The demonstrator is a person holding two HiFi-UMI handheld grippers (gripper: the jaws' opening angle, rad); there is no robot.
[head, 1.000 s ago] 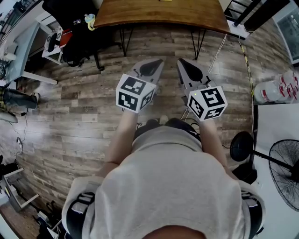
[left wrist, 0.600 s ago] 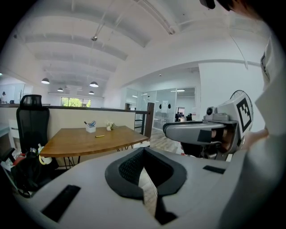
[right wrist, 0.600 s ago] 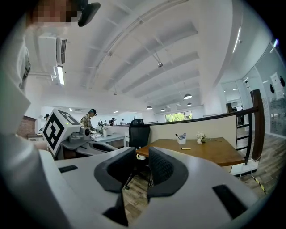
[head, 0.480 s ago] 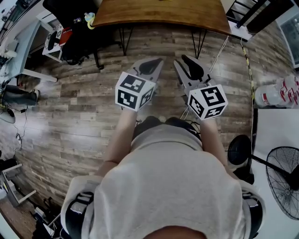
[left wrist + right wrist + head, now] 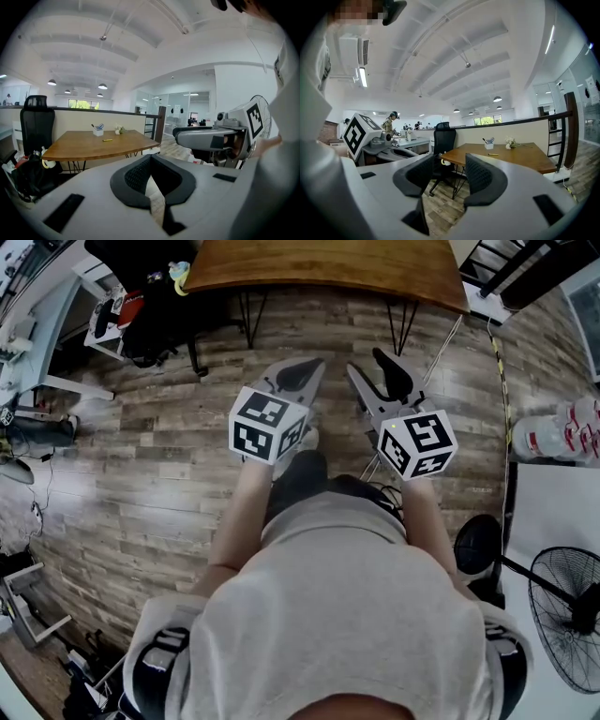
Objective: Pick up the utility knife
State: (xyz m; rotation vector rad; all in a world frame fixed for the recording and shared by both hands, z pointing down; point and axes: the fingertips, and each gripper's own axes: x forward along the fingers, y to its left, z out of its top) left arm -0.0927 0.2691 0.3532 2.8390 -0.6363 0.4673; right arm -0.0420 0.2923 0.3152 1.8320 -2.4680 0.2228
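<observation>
**Yet to Reach the Utility Knife**

Appears to lie as a thin yellow strip on top of the wooden table, taken here for the utility knife though too small to confirm. Sits untouched near the table's middle, just in front of the white pen cup toward the table's far side.

Shows both tools short of the table's near edge, well apart from it and above the plank floor in front. Finds the left gripper with jaws pressed together on nothing. Catches the right gripper with jaws swinging apart, only bare air and a view of the table between them.

Leaves nearly everything to do, by this reading: closing in on the table, reaching over its top, clamping on the knife, lifting it clear. Counts nothing as done beyond facing the table with one claw readied.
</observation>
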